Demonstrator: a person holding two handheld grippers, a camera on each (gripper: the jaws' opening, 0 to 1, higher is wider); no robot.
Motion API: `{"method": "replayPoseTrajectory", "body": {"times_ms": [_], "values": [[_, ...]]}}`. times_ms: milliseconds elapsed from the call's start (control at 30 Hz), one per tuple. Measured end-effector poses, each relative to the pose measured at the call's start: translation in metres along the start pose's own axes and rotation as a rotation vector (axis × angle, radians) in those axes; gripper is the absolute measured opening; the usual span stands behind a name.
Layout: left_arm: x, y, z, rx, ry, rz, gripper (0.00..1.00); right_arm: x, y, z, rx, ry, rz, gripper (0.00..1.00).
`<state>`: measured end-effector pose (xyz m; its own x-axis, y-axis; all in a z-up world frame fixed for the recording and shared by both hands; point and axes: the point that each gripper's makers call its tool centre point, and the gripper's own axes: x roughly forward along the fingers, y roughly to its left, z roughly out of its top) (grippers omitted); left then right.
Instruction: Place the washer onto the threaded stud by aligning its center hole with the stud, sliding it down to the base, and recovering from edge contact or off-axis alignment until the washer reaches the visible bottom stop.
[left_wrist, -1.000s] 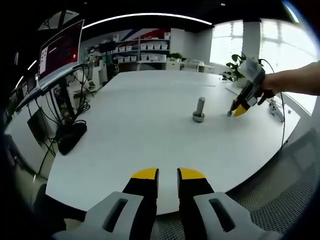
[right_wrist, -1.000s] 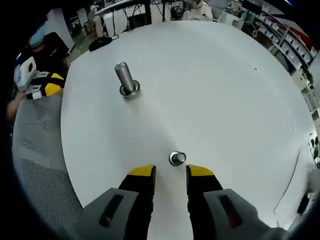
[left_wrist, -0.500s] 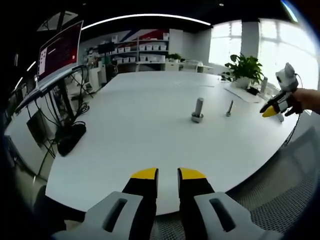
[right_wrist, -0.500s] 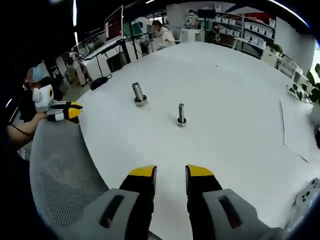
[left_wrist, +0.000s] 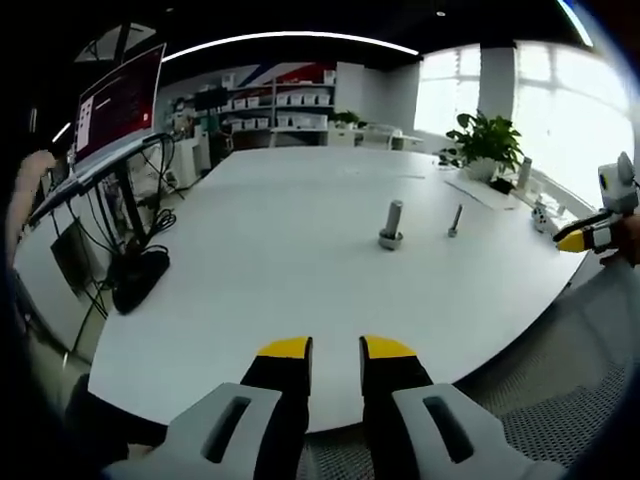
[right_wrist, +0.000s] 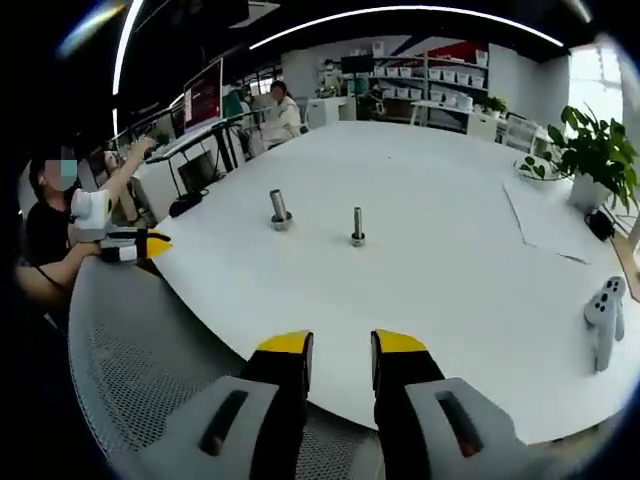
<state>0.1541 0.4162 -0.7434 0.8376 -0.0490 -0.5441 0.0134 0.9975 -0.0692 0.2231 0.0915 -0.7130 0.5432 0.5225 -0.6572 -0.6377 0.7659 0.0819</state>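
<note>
Left gripper view: left gripper (left_wrist: 335, 347) sits at the near edge of a big white tabletop (left_wrist: 270, 250), yellow-tipped jaws slightly parted, a narrow gap between them, nothing held. Mid-tabletop, twd the right edge, a thick threaded stud (left_wrist: 391, 224) stands upright on its wide base. Just right of it, apart, a thinner stud (left_wrist: 454, 220) w/ a washer at its foot, also upright. Whether the washer sits fully at the base can't be told, too small. Right gripper (left_wrist: 590, 236) pokes in off the right edge of the tabletop, yellow tips pointing left; its jaw state can't be read from here. Potted plant (left_wrist: 486, 145) at the far right corner, monitor (left_wrist: 122, 100) on a stand off the left edge, shelving (left_wrist: 290, 105) at the back.

Right gripper view: right gripper (right_wrist: 340, 346) hangs over the near edge of the tabletop (right_wrist: 450, 250), above a grey mesh chair back (right_wrist: 150, 370); jaws slightly parted, empty. Both studs stand mid-tabletop, well apart from the gripper: thick stud (right_wrist: 280, 209) on the left, thinner stud (right_wrist: 357, 227) near it on the right. Left gripper (right_wrist: 135, 243) shows at the left edge, held by a seated person (right_wrist: 50, 235). White controller (right_wrist: 603, 318) stands by the right edge; paper sheet (right_wrist: 545, 215) lies beyond it, plant (right_wrist: 598, 150) past that.
</note>
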Motion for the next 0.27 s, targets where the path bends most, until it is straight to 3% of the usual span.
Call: {"method": "replayPoseTrajectory", "body": {"times_ms": [100, 267], "values": [[0.001, 0.001, 0.001, -0.001, -0.004, -0.001, 0.15, -0.001, -0.003, -0.003, 0.005, -0.003, -0.033, 0.26], [-0.001, 0.004, 0.01, -0.044, -0.06, 0.01, 0.13, 0.003, -0.004, -0.017, 0.002, 0.019, -0.048, 0.25]]}}
